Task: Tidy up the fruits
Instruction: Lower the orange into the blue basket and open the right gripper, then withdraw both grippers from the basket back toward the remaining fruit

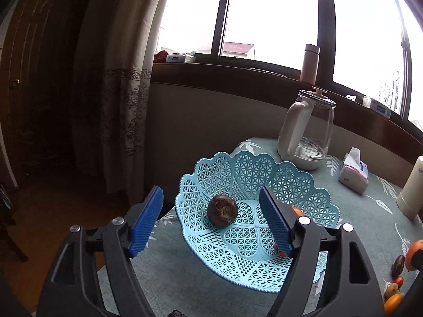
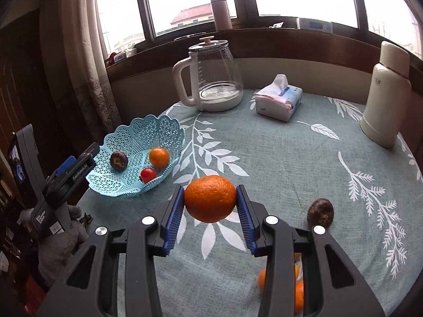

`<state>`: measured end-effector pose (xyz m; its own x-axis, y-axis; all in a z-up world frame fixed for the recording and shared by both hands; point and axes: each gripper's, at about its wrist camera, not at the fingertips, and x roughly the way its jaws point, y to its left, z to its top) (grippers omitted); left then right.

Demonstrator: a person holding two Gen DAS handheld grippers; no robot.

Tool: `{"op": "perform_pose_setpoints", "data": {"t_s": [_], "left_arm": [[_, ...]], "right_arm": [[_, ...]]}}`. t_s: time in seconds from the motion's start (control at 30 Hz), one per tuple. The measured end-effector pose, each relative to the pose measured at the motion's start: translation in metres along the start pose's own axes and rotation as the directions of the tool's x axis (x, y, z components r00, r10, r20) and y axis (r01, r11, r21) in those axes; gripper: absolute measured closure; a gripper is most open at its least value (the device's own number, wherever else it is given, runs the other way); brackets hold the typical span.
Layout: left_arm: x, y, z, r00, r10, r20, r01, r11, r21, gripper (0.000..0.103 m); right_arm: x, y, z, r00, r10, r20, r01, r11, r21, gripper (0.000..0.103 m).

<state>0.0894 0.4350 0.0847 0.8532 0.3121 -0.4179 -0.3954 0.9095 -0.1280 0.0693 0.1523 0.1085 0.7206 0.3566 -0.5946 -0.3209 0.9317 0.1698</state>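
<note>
Aloft, right claw (image 2: 210,206) grips orange (image 2: 210,198); left claw (image 1: 211,219) gapes.

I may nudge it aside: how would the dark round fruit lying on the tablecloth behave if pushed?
The dark fruit looks round, so it would probably roll. The tablecloth is fabric, which may slow it. Its skin looks rough, so likely not slippery.

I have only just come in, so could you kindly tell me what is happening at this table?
A person is sorting fruit with two handheld grippers. The right gripper is shut on a large round orange, held above the leaf-patterned teal tablecloth. The left gripper is open at the light blue lattice plastic basket, which holds a dark brown round fruit, a small orange and a red tomato.
</note>
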Motion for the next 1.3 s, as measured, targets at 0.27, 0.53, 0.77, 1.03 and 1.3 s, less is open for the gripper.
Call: {"op": "perform_pose_setpoints", "data": {"t_s": [0.27, 0.53, 0.77, 1.03, 1.3], "left_arm": [[-0.002, 0.008, 0.000, 0.998, 0.066, 0.021, -0.065, 0.997, -0.028, 0.018], [-0.002, 0.020, -0.001, 0.993, 0.119, 0.021, -0.117, 0.991, -0.071, 0.018], [-0.005, 0.026, 0.001, 0.990, 0.137, 0.035, -0.133, 0.987, -0.093, 0.013], [-0.015, 0.009, 0.001, 0.985, 0.146, 0.094, -0.145, 0.989, -0.024, 0.013], [-0.026, -0.008, -0.001, 0.976, 0.144, 0.164, -0.154, 0.987, 0.050, 0.010]], "right_arm": [[0.045, 0.050, 0.024, 0.988, 0.147, -0.042, -0.149, 0.987, -0.055, 0.063], [0.086, 0.079, 0.029, 0.953, 0.269, -0.138, -0.274, 0.962, -0.020, 0.063], [0.099, 0.087, 0.032, 0.923, 0.347, -0.167, -0.348, 0.937, 0.022, 0.060], [0.078, 0.074, 0.036, 0.944, 0.313, -0.104, -0.312, 0.950, 0.023, 0.059], [0.057, 0.060, 0.028, 0.972, 0.228, -0.049, -0.228, 0.974, 0.005, 0.051]]}}
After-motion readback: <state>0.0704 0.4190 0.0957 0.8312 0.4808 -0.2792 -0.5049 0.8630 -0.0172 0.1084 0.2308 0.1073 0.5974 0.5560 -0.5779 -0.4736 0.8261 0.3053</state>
